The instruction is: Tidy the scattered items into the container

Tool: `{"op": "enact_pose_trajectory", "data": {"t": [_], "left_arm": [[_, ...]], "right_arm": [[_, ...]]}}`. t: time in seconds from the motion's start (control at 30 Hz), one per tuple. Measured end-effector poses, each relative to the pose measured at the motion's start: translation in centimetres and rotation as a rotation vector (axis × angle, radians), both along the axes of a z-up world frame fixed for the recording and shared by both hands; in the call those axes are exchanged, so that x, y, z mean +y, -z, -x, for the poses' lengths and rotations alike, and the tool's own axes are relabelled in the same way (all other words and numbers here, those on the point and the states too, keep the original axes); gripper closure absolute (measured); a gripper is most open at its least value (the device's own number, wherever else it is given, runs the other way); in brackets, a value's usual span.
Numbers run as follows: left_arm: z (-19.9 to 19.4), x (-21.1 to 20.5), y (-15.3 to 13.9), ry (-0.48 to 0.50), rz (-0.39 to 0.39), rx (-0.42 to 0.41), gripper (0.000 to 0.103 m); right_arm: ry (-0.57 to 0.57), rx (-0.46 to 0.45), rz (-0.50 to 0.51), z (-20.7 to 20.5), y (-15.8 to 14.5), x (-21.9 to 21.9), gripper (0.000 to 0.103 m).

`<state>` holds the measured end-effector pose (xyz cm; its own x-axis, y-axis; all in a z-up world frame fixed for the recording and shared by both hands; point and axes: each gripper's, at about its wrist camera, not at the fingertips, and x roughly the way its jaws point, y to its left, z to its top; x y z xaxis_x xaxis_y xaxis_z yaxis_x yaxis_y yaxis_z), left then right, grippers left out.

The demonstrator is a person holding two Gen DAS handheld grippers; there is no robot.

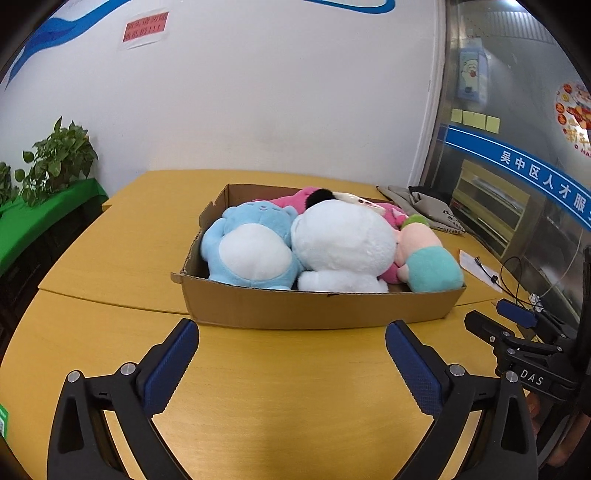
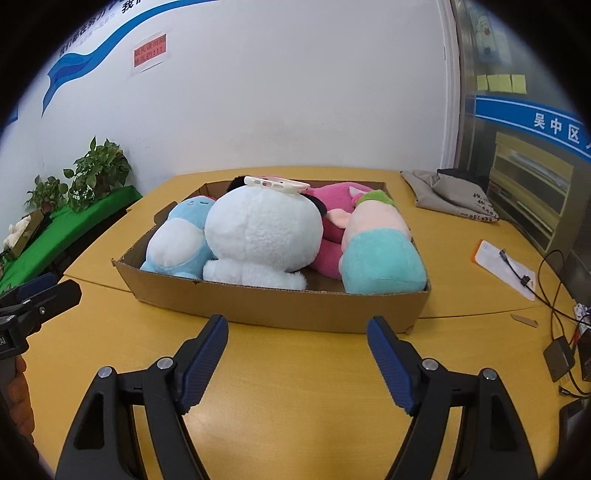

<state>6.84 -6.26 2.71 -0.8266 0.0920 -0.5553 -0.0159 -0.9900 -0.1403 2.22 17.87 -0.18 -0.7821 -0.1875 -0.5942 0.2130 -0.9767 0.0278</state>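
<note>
Cardboard box (image 1: 314, 306) is seen on the yellow table (image 1: 277, 387), just beyond both grippers, at 12 o'clock in each wrist view; its near wall faces the cameras.

Contents, as packed side by side: blue plush (image 1: 251, 247) at the 9 o'clock end of the box; white plush (image 1: 343, 243) in the middle, pressed against the blue one; pink plush (image 2: 332, 225) behind, towards 1 o'clock; pastel plush with teal base (image 2: 380, 258) at the 3 o'clock end. A white phone case (image 2: 277, 184) is laid on top of the white plush, tilted slightly. The toys stand above the box rim.

Left gripper (image 1: 291, 365) is held over bare table short of the box; its blue pads (image 1: 170, 369) are spread wide, nothing between them. Right gripper (image 2: 297, 362) is likewise held over the table near the box wall; fingers wide apart, nothing gripped.

Off the task: grey cloth bag (image 2: 447, 195) at 2 o'clock on the table; a paper with a cable (image 2: 506, 266) at 3 o'clock; potted plants (image 2: 99, 170) on a green-covered ledge at 9 o'clock; a red notice (image 1: 146, 31) on the white wall.
</note>
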Motion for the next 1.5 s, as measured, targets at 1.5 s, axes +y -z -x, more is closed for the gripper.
{"op": "enact_pose_trajectory", "data": {"t": [1.5], "left_arm": [[-3.4, 3.7, -1.2, -0.02, 0.017, 0.076, 0.001]], "right_arm": [[0.046, 0.095, -0.056, -4.8, -1.7, 0.2, 0.025]]}}
